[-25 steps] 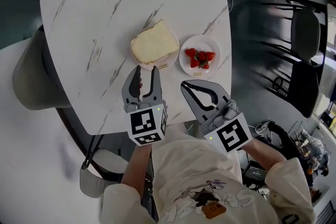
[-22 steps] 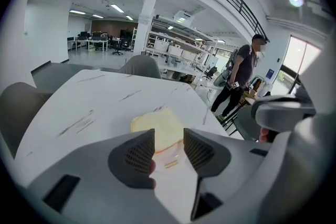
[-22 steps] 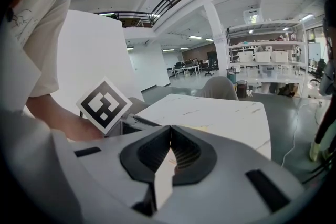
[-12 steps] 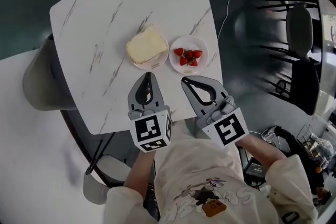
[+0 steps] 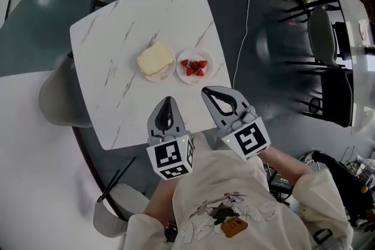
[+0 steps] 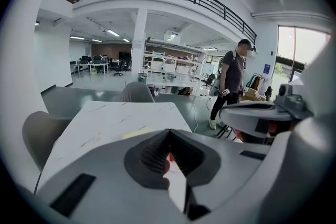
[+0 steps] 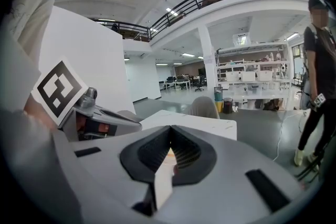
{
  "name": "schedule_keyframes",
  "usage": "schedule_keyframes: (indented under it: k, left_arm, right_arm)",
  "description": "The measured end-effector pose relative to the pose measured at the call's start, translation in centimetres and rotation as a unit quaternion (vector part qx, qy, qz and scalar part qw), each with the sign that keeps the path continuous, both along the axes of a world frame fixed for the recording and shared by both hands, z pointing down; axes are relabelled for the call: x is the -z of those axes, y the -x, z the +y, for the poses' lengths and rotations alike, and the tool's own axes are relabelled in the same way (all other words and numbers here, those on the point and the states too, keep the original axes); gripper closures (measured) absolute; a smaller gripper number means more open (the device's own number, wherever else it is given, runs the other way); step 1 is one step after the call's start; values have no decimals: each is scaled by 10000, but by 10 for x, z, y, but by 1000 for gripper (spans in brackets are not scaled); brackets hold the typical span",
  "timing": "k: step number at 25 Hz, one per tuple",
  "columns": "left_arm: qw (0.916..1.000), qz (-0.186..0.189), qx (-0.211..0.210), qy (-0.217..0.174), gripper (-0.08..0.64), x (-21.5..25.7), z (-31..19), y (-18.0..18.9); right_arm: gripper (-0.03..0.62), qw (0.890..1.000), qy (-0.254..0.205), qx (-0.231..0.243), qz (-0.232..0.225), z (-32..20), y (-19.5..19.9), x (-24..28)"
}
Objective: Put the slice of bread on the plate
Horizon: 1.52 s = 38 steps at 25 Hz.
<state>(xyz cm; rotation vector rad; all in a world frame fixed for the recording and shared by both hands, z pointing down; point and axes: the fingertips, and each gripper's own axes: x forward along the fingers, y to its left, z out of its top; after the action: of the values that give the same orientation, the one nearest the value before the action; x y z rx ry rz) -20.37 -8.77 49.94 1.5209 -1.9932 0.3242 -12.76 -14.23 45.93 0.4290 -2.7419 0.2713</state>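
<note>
The slice of bread (image 5: 156,60) lies on a small plate (image 5: 147,74) near the middle of the white marble table (image 5: 117,38). In the head view my left gripper (image 5: 168,100) hovers over the table's near edge, below the bread, shut with nothing between its jaws. My right gripper (image 5: 205,91) is beside it, just off the table's near right corner, also shut and empty. In the left gripper view the jaws of the left gripper (image 6: 168,131) meet, and the pale bread (image 6: 137,134) peeks over them. In the right gripper view the right gripper (image 7: 170,128) is closed too.
A second plate with cut strawberries (image 5: 194,67) sits right of the bread. Grey chairs (image 5: 55,99) stand at the table's left and far side, black chairs (image 5: 328,38) to the right. A person (image 6: 232,84) stands beyond the table, near a cable (image 5: 245,26) on the floor.
The left gripper's jaws have closed from wide open. Both grippers have pulled back from the plates and risen. The bread has stayed on its plate.
</note>
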Motion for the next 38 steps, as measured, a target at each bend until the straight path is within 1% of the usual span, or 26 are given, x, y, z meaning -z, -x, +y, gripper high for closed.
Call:
schedule_keyframes:
  k: [6, 9, 13, 17, 20, 23, 29, 35, 38]
  left_arm:
    - [9997, -17, -28, -240, 552, 33, 16, -43]
    - [9995, -41, -71, -312, 552, 47, 23, -64]
    - [9984, -183, -189, -501, 552, 68, 35, -87]
    - [9975, -212, -233, -631, 552, 76, 51, -108]
    - [9970, -191, -333, -673, 552, 79, 60, -113]
    - [9962, -128, -502, -701, 552, 80, 67, -118]
    - [9939, -29, -865, -677, 552, 85, 97, -121]
    - [9931, 169, -950, -661, 552, 78, 139, -112]
    - [9923, 291, -988, -691, 552, 76, 159, -112]
  right_arm:
    - [586, 9984, -495, -46, -281, -1, -27, 41]
    - [587, 9970, -662, -27, -408, 5, -39, 58]
    - [586, 9963, -657, 10, -557, 25, -57, 78]
    - [586, 9969, -613, 78, -478, 49, -82, 86]
    - [587, 9972, -549, -64, -506, 63, -94, 89]
    - [586, 9959, -546, -346, -632, 74, -103, 92]
    - [586, 9942, -485, -791, -544, 105, -108, 98]
    - [586, 9916, -605, -1039, -468, 151, -105, 97]
    - [586, 9915, -500, -1151, -351, 172, -105, 91]
